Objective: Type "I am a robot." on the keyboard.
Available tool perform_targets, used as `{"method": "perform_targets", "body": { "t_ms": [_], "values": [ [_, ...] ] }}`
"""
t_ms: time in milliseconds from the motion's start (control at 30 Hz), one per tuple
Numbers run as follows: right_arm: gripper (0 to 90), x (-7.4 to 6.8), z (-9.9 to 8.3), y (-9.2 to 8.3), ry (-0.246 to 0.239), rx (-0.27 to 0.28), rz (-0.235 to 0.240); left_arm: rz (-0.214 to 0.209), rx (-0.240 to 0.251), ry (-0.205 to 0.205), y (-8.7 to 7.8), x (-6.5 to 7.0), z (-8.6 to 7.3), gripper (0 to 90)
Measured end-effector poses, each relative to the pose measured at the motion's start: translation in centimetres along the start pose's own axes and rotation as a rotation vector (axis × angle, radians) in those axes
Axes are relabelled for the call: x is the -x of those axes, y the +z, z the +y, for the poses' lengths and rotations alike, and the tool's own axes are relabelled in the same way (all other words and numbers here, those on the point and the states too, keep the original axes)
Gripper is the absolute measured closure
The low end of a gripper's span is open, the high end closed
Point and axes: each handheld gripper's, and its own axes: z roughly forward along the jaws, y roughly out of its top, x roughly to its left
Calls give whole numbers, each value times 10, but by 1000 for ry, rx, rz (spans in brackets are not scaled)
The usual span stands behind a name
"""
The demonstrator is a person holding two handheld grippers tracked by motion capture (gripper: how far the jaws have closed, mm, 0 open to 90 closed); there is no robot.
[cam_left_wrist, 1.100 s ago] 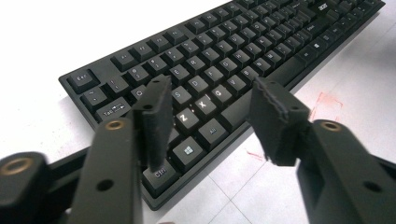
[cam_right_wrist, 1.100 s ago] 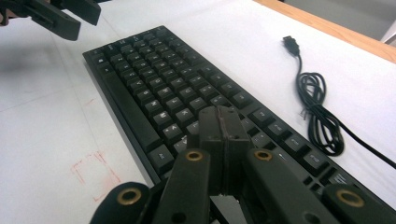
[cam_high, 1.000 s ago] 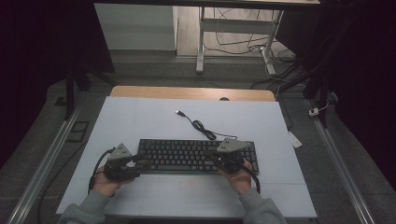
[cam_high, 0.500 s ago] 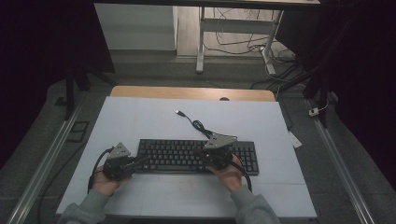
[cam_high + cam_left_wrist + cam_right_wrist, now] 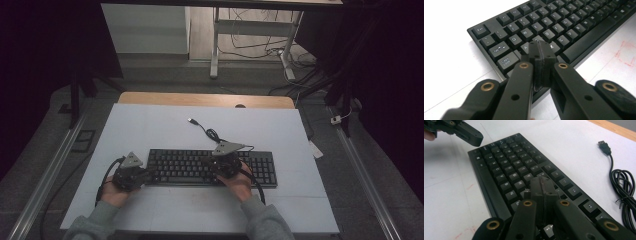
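High view puts both tools on the keyboard (image 5: 210, 167); left tool (image 5: 541, 51) and right tool (image 5: 541, 185) views show each clenched, seemingly touching keys

A white tabletop (image 5: 165, 125) carries everything, with a strip of bare wood (image 5: 200, 99) showing along its far edge. A black keyboard (image 5: 190, 167) lies flat on it, toward the near side and roughly centred, its long side parallel to the near edge. Its black cable (image 5: 212, 134) runs from the back of the keyboard onto the white surface, partly bundled in loops, and ends in a USB plug (image 5: 192, 120) lying loose farther back. Faint reddish marks (image 5: 626, 53) stain the surface just in front of the keyboard.
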Motion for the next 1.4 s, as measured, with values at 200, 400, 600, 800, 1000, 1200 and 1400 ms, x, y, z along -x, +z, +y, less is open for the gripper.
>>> {"method": "perform_targets", "body": {
  "t_ms": [200, 400, 600, 800, 1000, 1200, 1400],
  "values": [
    [896, 2, 0, 6, -3, -22, -13, 17, -16, 6, 5, -2, -1, 889],
    [896, 4, -1, 10, 4, -19, -13, 22, -28, -4, 7, -5, -3, 888],
    [896, 5, -1, 12, 6, -23, -16, 32, -41, -1, 11, -6, -4, 888],
    [896, 6, -2, 19, 12, -29, -18, 33, -48, -1, 14, -6, -5, 888],
    [895, 7, -3, 26, 17, -50, -23, 34, -46, -1, 14, -7, -5, 888],
    [895, 8, -3, 31, 18, -61, -27, 33, -48, 0, 14, -6, -5, 888],
    [894, 6, -2, 37, 17, -72, -27, 34, -57, 8, 15, -5, -6, 888]
  ]
}}
